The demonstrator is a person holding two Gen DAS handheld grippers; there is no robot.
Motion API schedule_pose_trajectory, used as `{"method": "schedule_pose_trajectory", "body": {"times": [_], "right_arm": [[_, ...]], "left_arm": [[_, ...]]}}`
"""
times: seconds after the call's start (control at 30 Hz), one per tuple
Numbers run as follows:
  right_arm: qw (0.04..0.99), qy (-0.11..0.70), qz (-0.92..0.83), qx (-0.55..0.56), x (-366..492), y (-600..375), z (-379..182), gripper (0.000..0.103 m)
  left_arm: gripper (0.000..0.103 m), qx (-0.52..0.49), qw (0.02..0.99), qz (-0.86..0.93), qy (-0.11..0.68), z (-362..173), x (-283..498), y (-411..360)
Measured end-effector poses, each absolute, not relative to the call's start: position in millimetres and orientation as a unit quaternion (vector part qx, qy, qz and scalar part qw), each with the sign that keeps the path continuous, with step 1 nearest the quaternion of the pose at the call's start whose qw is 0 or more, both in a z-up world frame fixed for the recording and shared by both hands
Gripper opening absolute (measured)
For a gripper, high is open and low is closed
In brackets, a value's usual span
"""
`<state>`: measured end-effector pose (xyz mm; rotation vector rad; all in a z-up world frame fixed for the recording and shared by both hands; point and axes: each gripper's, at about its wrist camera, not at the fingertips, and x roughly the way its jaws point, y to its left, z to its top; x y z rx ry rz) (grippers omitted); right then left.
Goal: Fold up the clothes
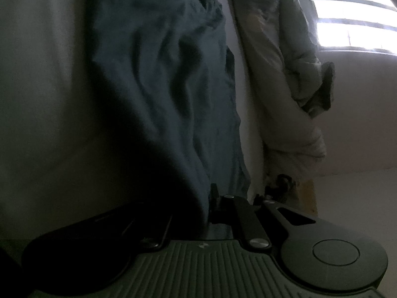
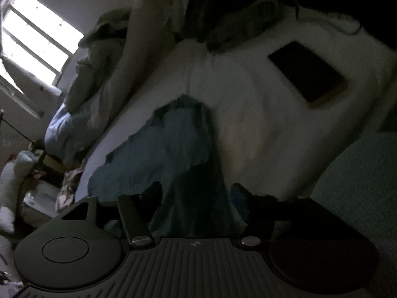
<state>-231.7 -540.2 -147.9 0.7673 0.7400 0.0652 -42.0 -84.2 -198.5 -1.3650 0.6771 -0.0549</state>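
While both cameras ran dim and tilted, we saw the dark blue garment (image 1: 163, 94) lying wrinkled on the pale bed sheet (image 1: 44, 79), its long axis running from our grippers toward the bed's far edge, where lighter bedding (image 1: 292, 79) was heaped below a bright window (image 1: 352, 17). Our left gripper (image 1: 211, 198) had cloth bunched over its fingertips, so we could not tell whether its jaws were closed on it. Our right gripper (image 2: 196, 193) held its jaws apart with the garment's (image 2: 168, 149) near end lying between them. A dark flat rectangular object (image 2: 306, 73) lay on the sheet (image 2: 260, 124) well beyond the garment. We could read no labels or writing.
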Motion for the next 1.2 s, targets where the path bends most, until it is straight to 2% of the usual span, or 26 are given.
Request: {"method": "schedule_pose_trajectory", "body": {"times": [0.17,0.33,0.57,0.7,0.93,1.2], "right_arm": [[0.873,0.335,0.028,0.354,-230,-539,-142,0.075],[0.885,0.317,0.03,0.34,-235,-538,-131,0.087],[0.9,0.281,0.005,0.332,-245,-558,-113,0.093],[0.905,0.27,-0.004,0.33,-244,-566,-107,0.103],[0.917,0.287,0.015,0.275,-216,-574,-95,0.103],[0.933,0.312,0.136,0.115,-126,-542,-59,0.103]], "left_arm": [[0.009,-0.614,0.725,-0.03,0.311,-196,-43,-82],[0.009,-0.618,0.719,-0.033,0.317,-195,-39,-73],[0.009,-0.612,0.72,-0.046,0.324,-199,-36,-53],[0.009,-0.611,0.721,-0.052,0.322,-199,-38,-53],[0.009,-0.613,0.72,-0.046,0.323,-206,-49,-47],[0.009,-0.608,0.719,-0.041,0.334,-216,-59,-44]]}}
